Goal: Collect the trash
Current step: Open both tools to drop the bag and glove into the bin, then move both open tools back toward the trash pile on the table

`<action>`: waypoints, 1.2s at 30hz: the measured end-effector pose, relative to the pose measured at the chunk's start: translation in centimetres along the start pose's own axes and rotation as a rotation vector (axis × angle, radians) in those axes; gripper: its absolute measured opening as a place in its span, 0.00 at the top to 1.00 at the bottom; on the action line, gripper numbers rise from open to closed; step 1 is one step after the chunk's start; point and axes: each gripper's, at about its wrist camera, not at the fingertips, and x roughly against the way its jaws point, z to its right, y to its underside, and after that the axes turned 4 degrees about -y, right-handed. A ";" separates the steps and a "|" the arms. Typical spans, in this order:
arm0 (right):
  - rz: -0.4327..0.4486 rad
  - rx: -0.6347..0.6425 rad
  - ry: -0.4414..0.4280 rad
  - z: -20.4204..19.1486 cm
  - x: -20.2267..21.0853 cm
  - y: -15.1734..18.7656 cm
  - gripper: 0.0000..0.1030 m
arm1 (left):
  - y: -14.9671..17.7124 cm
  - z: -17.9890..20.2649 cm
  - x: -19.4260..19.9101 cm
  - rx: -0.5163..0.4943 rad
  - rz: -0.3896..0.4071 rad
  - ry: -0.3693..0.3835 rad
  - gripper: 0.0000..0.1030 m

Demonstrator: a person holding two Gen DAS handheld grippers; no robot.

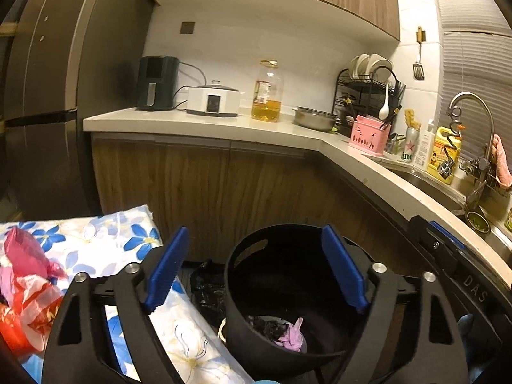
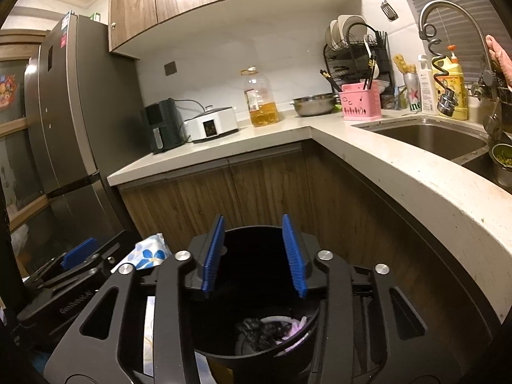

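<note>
Both hand-held grippers hang over a black trash bin (image 2: 256,336) on the floor before the wooden cabinets. The left hand-held gripper (image 1: 256,275) gapes wide, nothing between its blue pads; the right hand-held gripper (image 2: 254,256) stands partly apart, also bare. Inside the bin lie crumpled black plastic (image 2: 256,331) and something pale purple (image 1: 292,336), perhaps a glove. On the bench (image 2: 416,172), a green can (image 2: 412,94) reads "ine"; the other gripper's body shows "DAS".

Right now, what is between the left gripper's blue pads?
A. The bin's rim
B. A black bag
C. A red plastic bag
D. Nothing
D: the left gripper is open above the black bin, pads clear of everything; trash lies inside the bin.
</note>
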 end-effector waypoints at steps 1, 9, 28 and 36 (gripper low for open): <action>0.000 0.000 0.000 -0.1 0.2 0.1 0.56 | 0.1 -0.2 0.2 0.002 -0.001 -0.004 0.17; -0.007 0.032 0.015 -1.6 2.0 0.6 0.35 | 1.3 -1.6 3.2 -0.022 0.007 -0.099 0.10; -0.001 0.083 -0.031 -6.5 9.2 4.7 0.21 | 6.6 -8.5 13.5 -0.004 0.022 -0.346 0.06; 0.009 0.097 -0.051 -9.1 11.8 6.5 0.20 | 7.6 -10.5 17.2 0.012 0.036 -0.373 0.06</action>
